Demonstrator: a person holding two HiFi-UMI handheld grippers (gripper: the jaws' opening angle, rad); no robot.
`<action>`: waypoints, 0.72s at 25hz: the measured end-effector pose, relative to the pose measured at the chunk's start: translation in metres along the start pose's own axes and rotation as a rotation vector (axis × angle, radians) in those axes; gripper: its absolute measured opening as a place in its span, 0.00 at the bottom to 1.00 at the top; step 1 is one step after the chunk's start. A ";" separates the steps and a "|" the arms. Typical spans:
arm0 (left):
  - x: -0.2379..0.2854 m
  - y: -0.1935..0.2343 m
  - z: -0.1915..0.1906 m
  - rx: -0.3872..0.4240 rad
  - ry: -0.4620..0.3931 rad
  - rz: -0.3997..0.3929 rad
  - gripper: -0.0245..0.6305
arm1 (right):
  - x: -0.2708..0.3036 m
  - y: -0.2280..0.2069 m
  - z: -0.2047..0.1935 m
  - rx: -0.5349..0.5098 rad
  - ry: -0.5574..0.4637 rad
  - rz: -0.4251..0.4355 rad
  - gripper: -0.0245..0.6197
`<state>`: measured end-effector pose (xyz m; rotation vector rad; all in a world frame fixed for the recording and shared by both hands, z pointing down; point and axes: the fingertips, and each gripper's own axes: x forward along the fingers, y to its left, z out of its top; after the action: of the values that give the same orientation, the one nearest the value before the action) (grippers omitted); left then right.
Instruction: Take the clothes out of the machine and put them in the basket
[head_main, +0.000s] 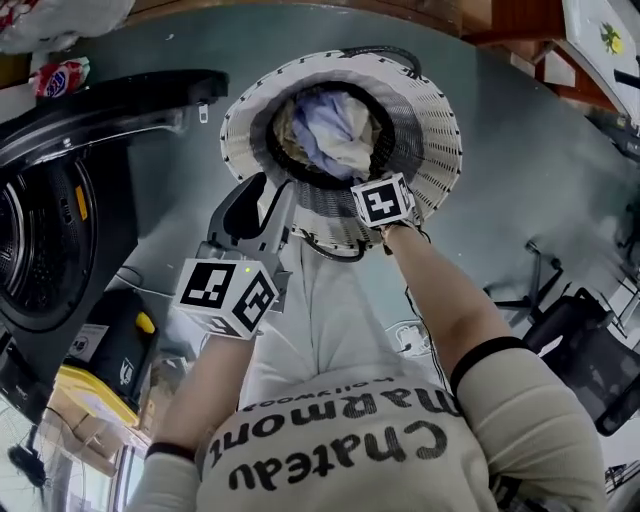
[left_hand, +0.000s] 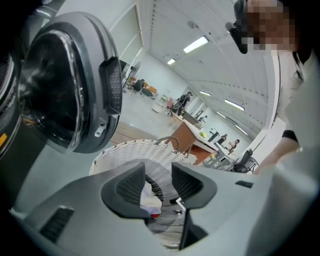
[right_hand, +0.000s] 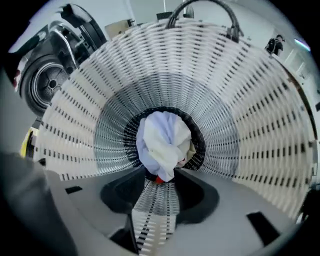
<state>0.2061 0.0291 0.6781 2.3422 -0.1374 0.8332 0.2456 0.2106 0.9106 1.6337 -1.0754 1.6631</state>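
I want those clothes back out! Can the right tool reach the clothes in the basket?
Probably yes: the right tool hangs open straight above the clothes, and nothing blocks the mouth of the basket.

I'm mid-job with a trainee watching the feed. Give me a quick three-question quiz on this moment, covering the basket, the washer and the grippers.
1. True or false: the right gripper is clamped on the clothes.
2. Where do the clothes lie? A) in the drum B) at the bottom of the white wicker basket C) on the floor
3. Fill in: the washing machine door stands ____.

Key: 1 false: its jaws stand apart above the pile, which lies below them. 2 B. 3 open.
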 end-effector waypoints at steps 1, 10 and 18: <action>-0.006 -0.008 0.005 0.002 -0.007 -0.002 0.28 | -0.014 0.002 0.002 0.013 -0.016 0.004 0.35; -0.069 -0.096 0.102 0.126 -0.142 -0.033 0.28 | -0.187 0.016 0.062 0.194 -0.322 0.092 0.34; -0.123 -0.185 0.203 0.183 -0.308 -0.105 0.27 | -0.368 0.002 0.123 0.331 -0.621 0.118 0.23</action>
<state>0.2714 0.0394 0.3843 2.6135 -0.0687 0.4464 0.3439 0.1561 0.5388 2.4483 -1.2400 1.4939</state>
